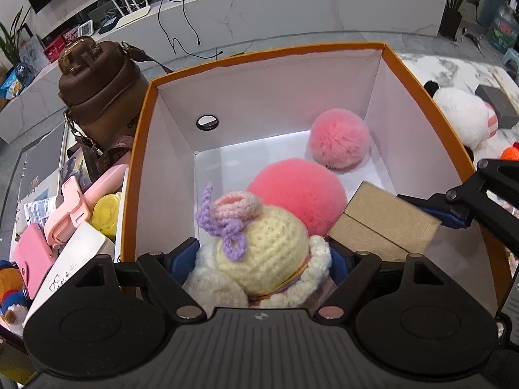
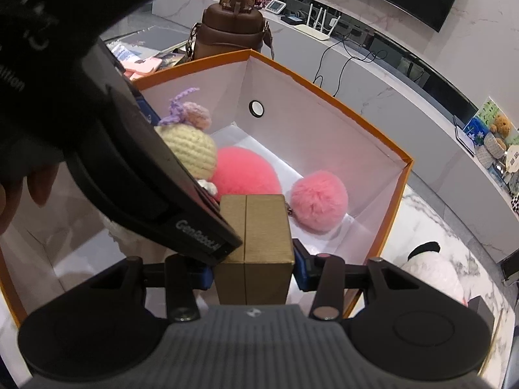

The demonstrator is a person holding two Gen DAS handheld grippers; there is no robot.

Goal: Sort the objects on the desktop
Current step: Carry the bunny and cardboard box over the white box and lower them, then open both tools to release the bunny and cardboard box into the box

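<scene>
Left gripper: clamped on the crochet doll, blue pads pressed into both its sides; held over the near end of the box, inside the rim.
Right gripper: clamped on the gold case, pads tight on both sides; case upright, seam running down its middle, also over the box interior.
Doll: cream-yellow head, white fluffy collar, pink & purple bow on top; just left of the gold case, nr touching.
Box: orange outside, white inside, round hole in the far wall.
Big pom: deep pink, on the box floor, right behind the doll.
Small pom: lighter pink, far right corner of the box, apart from the big one.
Bottle: brown w/ strap, stands outside the box at its far left corner.
Left of box: pink items & a yellow thing, piled close to the wall.
Right of box: white plush w/ black ear, on the marble top.
</scene>
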